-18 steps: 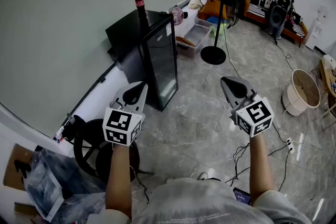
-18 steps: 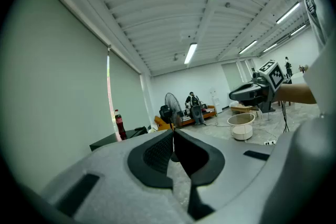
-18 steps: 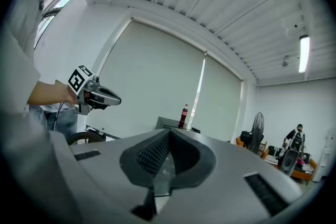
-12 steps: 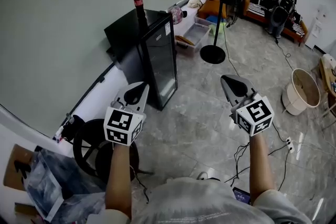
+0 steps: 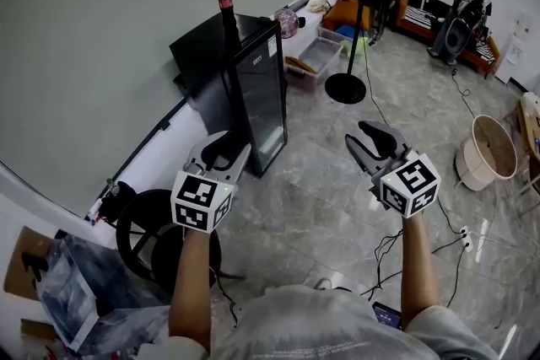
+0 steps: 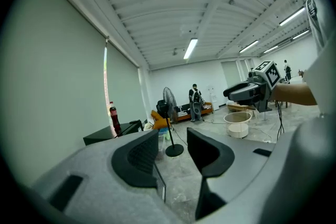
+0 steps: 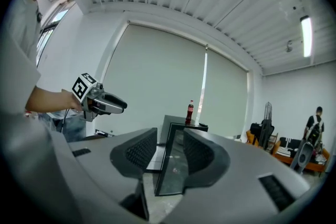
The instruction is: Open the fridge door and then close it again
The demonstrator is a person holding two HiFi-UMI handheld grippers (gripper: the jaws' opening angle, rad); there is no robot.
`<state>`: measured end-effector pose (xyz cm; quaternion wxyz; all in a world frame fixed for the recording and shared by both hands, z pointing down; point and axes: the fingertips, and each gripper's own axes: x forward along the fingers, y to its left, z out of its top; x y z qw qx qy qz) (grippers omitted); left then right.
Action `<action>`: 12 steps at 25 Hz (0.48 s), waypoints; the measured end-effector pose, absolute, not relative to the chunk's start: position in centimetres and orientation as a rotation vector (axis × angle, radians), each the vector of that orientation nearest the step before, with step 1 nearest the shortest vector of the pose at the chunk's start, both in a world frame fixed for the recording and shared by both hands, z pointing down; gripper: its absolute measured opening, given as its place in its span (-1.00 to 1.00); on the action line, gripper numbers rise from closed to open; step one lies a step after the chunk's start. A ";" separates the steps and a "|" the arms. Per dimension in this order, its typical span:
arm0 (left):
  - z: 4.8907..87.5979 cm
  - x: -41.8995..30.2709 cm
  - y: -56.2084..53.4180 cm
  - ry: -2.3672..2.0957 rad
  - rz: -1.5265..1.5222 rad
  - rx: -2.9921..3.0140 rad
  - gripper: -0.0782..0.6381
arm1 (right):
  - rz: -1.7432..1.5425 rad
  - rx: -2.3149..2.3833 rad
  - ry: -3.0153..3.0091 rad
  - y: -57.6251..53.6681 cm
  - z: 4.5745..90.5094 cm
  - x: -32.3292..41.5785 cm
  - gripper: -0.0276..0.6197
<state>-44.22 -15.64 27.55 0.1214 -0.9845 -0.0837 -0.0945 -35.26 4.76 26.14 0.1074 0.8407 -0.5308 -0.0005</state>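
Red-labelled bottle (image 5: pixel 224 1) on fridge (image 5: pixel 258 101), print unreadable, white door sticker (image 5: pixel 272 48)

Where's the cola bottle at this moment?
In the head view, upper left of centre: the cola bottle stands upright on top of the black fridge.

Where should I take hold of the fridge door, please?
Probably the near vertical edge of the fridge door: no handle shows on its flat glass front. Bring the right gripper in level from the front, open jaws astride that edge. Which side is hinged is unclear.
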 end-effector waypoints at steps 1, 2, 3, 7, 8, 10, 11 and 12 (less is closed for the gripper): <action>27.8 -44.1 -15.4 -0.249 -0.288 -2.872 -0.30 | 0.001 2.455 -1.566 4.7 26.4 -35.2 -0.43; 28.0 -44.0 -15.3 -0.251 -0.300 -2.868 -0.25 | 0.002 2.440 -1.567 4.8 26.6 -35.2 -0.40; 28.3 -44.0 -15.1 -0.248 -0.311 -2.865 -0.19 | 0.005 2.430 -1.570 4.9 26.9 -35.1 -0.37; 28.9 -43.8 -14.6 -0.223 -0.329 -2.867 -0.11 | 0.024 2.437 -1.558 5.8 27.6 -34.1 -0.21; 29.0 -43.7 -14.4 -0.217 -0.329 -2.870 -0.10 | 0.027 2.449 -1.549 6.2 27.7 -33.7 -0.20; 29.2 -43.5 -13.9 -0.200 -0.332 -2.873 -0.09 | 0.032 2.474 -1.537 7.0 27.9 -32.9 -0.20; 29.3 -43.4 -13.7 -0.191 -0.334 -2.874 -0.09 | 0.035 2.483 -1.533 7.5 28.1 -32.5 -0.20; 29.4 -43.3 -13.3 -0.181 -0.337 -2.876 -0.09 | 0.037 2.488 -1.530 8.0 28.2 -32.1 -0.20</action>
